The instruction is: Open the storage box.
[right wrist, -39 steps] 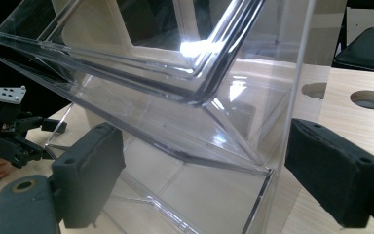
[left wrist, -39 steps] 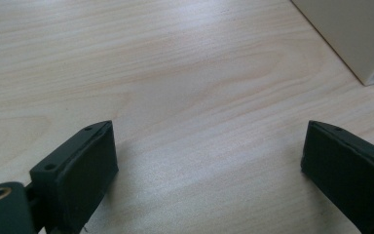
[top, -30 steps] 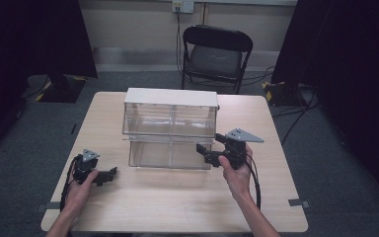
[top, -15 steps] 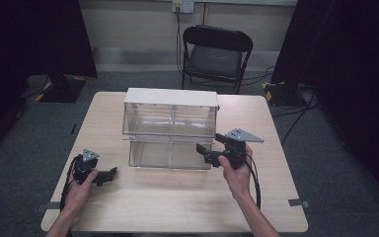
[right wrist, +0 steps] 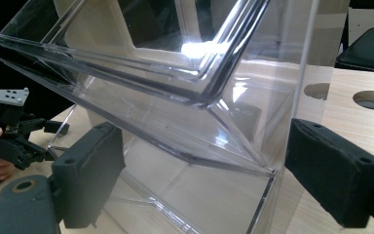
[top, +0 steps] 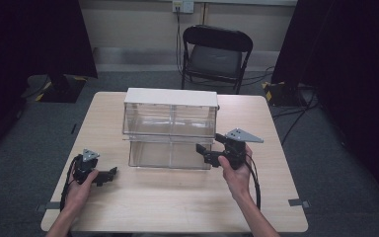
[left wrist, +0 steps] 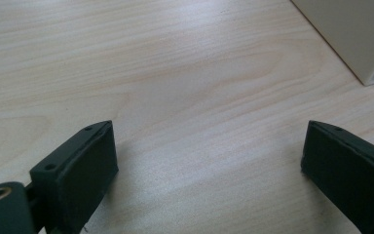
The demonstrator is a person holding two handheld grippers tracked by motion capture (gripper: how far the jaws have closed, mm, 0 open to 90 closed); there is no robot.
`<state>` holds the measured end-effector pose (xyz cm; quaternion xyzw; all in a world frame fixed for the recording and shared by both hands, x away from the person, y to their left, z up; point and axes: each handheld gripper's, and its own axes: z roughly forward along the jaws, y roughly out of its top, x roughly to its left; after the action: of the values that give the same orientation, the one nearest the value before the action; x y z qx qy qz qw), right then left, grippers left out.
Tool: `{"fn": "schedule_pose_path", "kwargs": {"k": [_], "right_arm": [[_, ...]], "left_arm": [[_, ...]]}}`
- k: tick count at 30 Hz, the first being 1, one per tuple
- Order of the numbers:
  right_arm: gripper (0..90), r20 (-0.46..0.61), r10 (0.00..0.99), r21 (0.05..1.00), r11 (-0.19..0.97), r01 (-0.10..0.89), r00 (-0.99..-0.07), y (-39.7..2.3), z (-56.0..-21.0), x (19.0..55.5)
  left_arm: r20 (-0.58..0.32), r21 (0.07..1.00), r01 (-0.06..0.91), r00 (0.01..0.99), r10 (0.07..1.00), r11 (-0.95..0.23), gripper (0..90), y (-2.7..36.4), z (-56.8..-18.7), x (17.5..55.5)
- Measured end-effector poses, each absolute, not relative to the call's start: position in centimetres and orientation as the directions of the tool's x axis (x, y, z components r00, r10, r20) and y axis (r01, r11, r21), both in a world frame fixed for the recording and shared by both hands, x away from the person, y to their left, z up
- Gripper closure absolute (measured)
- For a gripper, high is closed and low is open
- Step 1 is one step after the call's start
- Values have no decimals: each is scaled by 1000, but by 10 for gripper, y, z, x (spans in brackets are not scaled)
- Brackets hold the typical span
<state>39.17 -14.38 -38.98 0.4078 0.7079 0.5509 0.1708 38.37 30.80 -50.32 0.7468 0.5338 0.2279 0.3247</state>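
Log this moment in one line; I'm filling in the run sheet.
left gripper: open, low over table | right gripper: open, at clear drawer unit's lower right corner | contact: cannot tell

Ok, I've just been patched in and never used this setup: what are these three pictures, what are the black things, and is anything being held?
No robot arm here: a person holds a two-jaw tool in each hand. The high view looks down on a wooden table from the person's side. On it stands a clear plastic two-tier bin unit with a white top. The left gripper rests low near the table, left of the unit. The right gripper is at the lower bin's right front corner.

The other two pictures come from cameras riding on the tools. The left gripper view shows its jaws wide apart over bare wood. The right gripper view shows its jaws open on either side of the bin's corner, not clamped. Nothing is held.
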Motion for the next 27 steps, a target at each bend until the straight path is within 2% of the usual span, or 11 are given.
{"fn": "schedule_pose_path", "kwargs": {"k": [27], "right_arm": [[140,204,768,920,62,387,-608,-143,-389,391]], "left_arm": [[-7,728,649,326,945,-219,56,308,-503,384]]}}
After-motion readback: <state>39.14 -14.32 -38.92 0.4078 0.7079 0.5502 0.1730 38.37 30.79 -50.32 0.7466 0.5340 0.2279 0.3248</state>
